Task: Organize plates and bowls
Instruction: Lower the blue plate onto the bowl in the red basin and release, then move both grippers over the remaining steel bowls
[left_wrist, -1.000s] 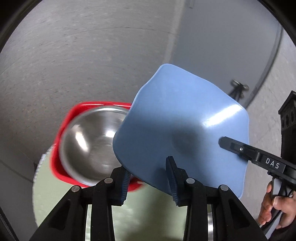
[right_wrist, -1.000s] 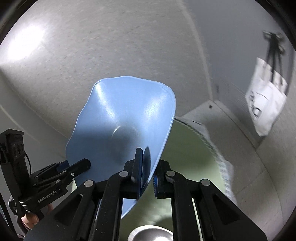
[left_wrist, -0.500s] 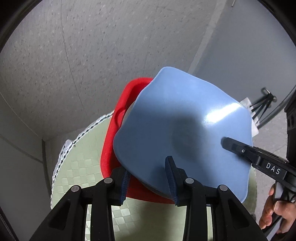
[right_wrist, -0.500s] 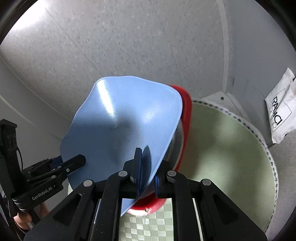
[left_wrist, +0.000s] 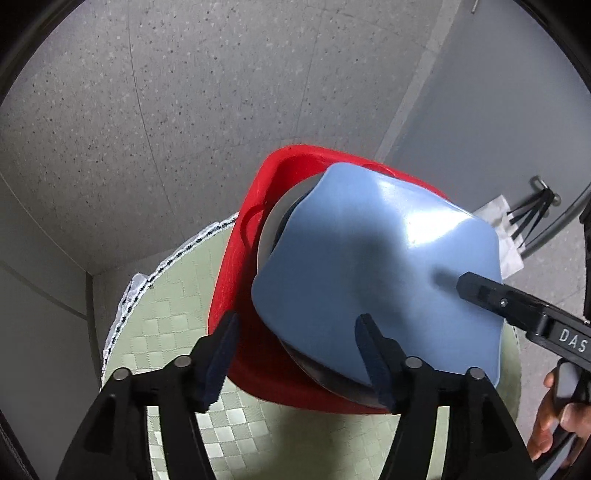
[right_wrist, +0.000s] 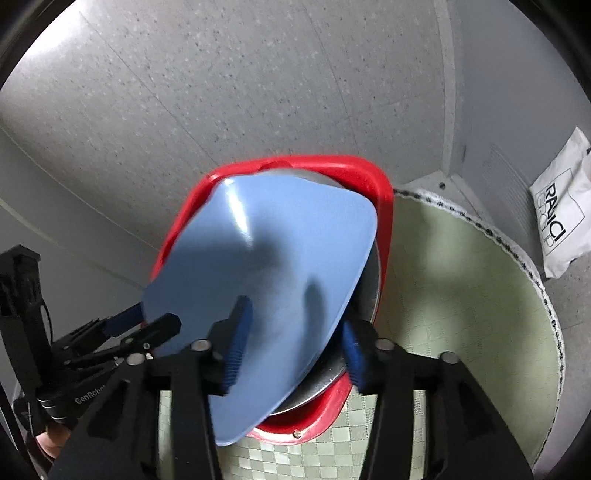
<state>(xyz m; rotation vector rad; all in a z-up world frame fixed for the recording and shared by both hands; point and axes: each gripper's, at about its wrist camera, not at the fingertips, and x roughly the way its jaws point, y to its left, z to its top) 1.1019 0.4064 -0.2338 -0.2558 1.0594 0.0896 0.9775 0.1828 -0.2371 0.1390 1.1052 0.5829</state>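
A wavy-edged blue plate (left_wrist: 373, 266) lies tilted on a steel bowl (left_wrist: 269, 229) that sits in a red tray (left_wrist: 236, 295). My left gripper (left_wrist: 295, 339) is open, its fingers straddling the plate's near edge. In the right wrist view the blue plate (right_wrist: 266, 266) rests on the steel bowl (right_wrist: 328, 380) in the red tray (right_wrist: 380, 192). My right gripper (right_wrist: 295, 339) is open, its fingers spread either side of the plate's edge. Each gripper shows in the other's view, at the plate's rim.
The tray stands on a round table with a green checked cloth (left_wrist: 166, 332), also in the right wrist view (right_wrist: 461, 295). Beyond is grey speckled floor (left_wrist: 184, 110). A white bag (right_wrist: 561, 229) hangs on the wall at right.
The blue plate has come down onto the steel bowl in the red tray. Both grippers, shut on the plate's edge before, have opened.
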